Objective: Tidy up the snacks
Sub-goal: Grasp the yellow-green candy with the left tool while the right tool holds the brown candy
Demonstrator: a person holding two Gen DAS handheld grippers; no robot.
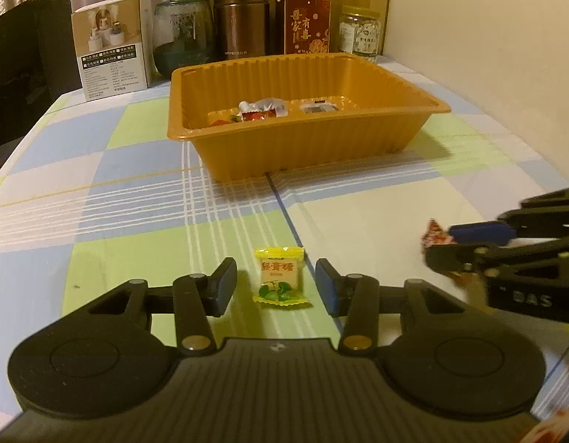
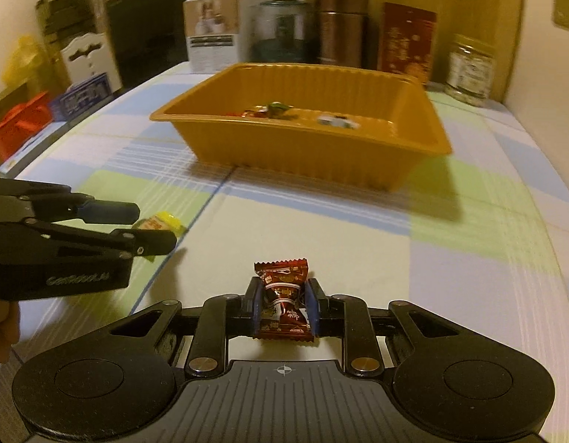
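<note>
A yellow wrapped candy (image 1: 280, 277) lies on the checked tablecloth between the open fingers of my left gripper (image 1: 276, 286), not touched by either pad. It also shows in the right wrist view (image 2: 159, 222), partly behind the left gripper (image 2: 151, 229). My right gripper (image 2: 283, 304) is shut on a dark red wrapped candy (image 2: 283, 301), held just above the cloth. In the left wrist view the right gripper (image 1: 447, 245) is at the right with that candy (image 1: 433, 233). An orange plastic tray (image 1: 303, 136) stands ahead with several wrapped snacks (image 1: 260, 109) inside; the right wrist view shows it too (image 2: 303, 151).
Along the table's far edge stand a white carton (image 1: 112, 46), a glass jar (image 1: 183, 33), a copper flask (image 1: 242, 18), a red box (image 1: 307, 22) and a clear snack jar (image 1: 359, 33). A wall (image 1: 487, 74) runs along the right. A dark chair (image 1: 26, 55) is at the left.
</note>
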